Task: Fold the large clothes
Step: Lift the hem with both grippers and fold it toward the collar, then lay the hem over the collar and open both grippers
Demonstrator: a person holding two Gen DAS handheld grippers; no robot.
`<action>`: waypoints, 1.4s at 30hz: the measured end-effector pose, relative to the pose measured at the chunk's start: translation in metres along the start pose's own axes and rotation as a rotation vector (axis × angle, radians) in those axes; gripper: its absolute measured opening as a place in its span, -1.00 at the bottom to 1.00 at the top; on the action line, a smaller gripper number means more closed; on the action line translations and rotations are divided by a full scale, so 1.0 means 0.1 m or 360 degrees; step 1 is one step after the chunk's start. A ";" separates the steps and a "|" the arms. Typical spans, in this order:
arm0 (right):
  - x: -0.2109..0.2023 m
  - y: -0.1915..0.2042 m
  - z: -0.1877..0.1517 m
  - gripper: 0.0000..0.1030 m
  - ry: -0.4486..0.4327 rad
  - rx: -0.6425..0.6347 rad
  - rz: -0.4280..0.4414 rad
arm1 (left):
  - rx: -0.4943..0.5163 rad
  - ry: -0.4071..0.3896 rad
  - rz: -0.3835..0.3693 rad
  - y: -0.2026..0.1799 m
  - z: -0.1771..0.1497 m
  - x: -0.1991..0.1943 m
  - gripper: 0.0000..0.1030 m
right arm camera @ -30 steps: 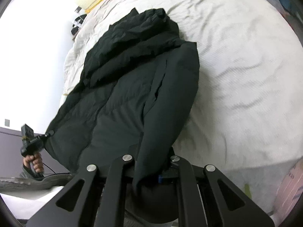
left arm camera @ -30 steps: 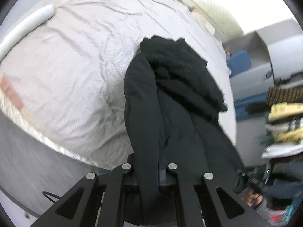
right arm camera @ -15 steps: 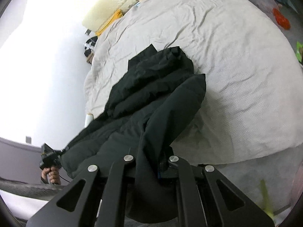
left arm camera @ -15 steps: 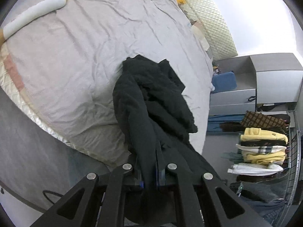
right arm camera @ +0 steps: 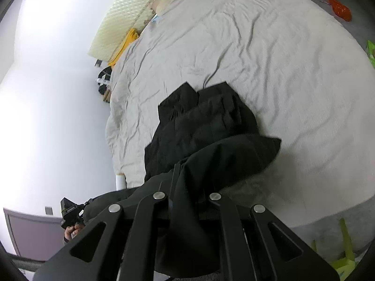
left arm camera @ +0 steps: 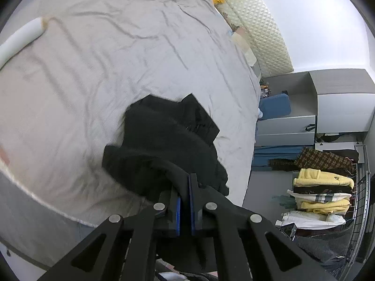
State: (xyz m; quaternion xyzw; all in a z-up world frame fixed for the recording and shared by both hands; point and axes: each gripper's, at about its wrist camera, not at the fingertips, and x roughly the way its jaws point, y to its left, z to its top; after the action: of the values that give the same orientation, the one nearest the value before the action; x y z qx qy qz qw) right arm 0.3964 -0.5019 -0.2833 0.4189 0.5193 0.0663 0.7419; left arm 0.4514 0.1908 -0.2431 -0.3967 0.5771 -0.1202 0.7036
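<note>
A black padded jacket (left arm camera: 168,145) lies on the grey bedsheet (left arm camera: 117,70), its near end lifted off the bed. My left gripper (left arm camera: 184,182) is shut on the jacket's hem, the cloth pinched between its blue pads. In the right wrist view the same jacket (right arm camera: 206,131) bunches up toward me, and my right gripper (right arm camera: 187,187) is shut on its other corner, with cloth draped over the fingers. The far part of the jacket still rests on the bedsheet (right arm camera: 257,58). Far left in that view, a hand holds the other gripper (right arm camera: 70,213).
A white roll (left arm camera: 18,39) lies at the bed's left edge. Right of the bed stand grey cabinets (left arm camera: 328,103) and a wire rack with folded clothes (left arm camera: 321,194). A quilted cream mattress pad (left arm camera: 264,23) leans at the headboard. An orange object (right arm camera: 339,9) lies on the floor.
Both grippers have risen and carried the jacket's near end forward over the bed, so the jacket bunches and doubles over instead of lying stretched out. Both stayed shut on the cloth.
</note>
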 end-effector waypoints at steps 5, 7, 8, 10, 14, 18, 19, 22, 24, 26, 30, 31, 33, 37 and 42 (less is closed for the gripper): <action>0.29 0.00 0.54 -0.84 -0.0063 0.0207 -0.0047 | 0.0005 0.0060 -0.0027 -0.24 0.62 0.40 -0.92; 0.40 0.01 0.71 -0.84 -0.0079 0.0267 -0.0064 | -0.0009 0.0078 -0.0018 -0.31 0.83 0.54 -0.92; 0.46 0.03 0.81 -0.84 -0.0086 0.0290 -0.0071 | -0.0001 0.0086 -0.0005 -0.37 0.98 0.63 -0.92; 0.56 0.09 1.00 -0.84 -0.0111 0.0325 -0.0078 | -0.0006 0.0090 -0.0002 -0.42 1.21 0.77 -0.92; 0.80 0.16 1.35 -0.84 -0.0120 0.0361 -0.0097 | 0.0008 0.0083 0.0042 -0.56 1.60 1.04 -0.92; 1.09 0.15 1.68 -0.84 -0.0085 0.0392 -0.0143 | 0.0087 0.0085 0.0138 -0.73 1.92 1.38 -0.91; 1.15 0.12 1.75 -0.84 -0.0072 0.0397 -0.0156 | 0.0113 0.0084 0.0164 -0.76 2.00 1.47 -0.91; 1.38 0.00 1.92 -0.84 -0.0011 0.0435 -0.0192 | 0.0139 0.0090 0.0245 -0.81 2.17 1.75 -0.91; 1.54 -0.10 2.02 -0.84 0.0035 0.0457 -0.0227 | 0.0163 0.0099 0.0306 -0.83 2.24 1.92 -0.91; 1.69 -0.19 2.10 -0.83 0.0080 0.0479 -0.0269 | 0.0175 0.0111 0.0358 -0.82 2.28 2.09 -0.91; 1.96 -0.38 2.21 -0.83 0.0155 0.0541 -0.0337 | 0.0190 0.0135 0.0445 -0.74 2.38 2.39 -0.90; 2.02 -0.41 2.22 -0.82 0.0170 0.0553 -0.0351 | 0.0186 0.0141 0.0462 -0.71 2.39 2.45 -0.90; 2.12 -0.47 2.25 -0.82 0.0196 0.0567 -0.0379 | 0.0179 0.0152 0.0489 -0.67 2.43 2.55 -0.90; 2.30 -0.57 2.28 -0.81 0.0242 0.0599 -0.0423 | 0.0162 0.0195 0.0537 -0.55 2.47 2.75 -0.89; 2.38 -0.58 2.28 -0.70 0.0285 0.0576 -0.0432 | 0.0058 0.0289 0.0587 -0.42 2.51 2.87 -0.87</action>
State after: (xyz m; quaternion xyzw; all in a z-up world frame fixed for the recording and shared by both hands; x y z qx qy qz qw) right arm 0.6731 -0.5379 -0.4683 0.4638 0.6380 -0.0913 0.6078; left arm 0.7790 0.0890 -0.4151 -0.2591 0.6987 -0.0349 0.6659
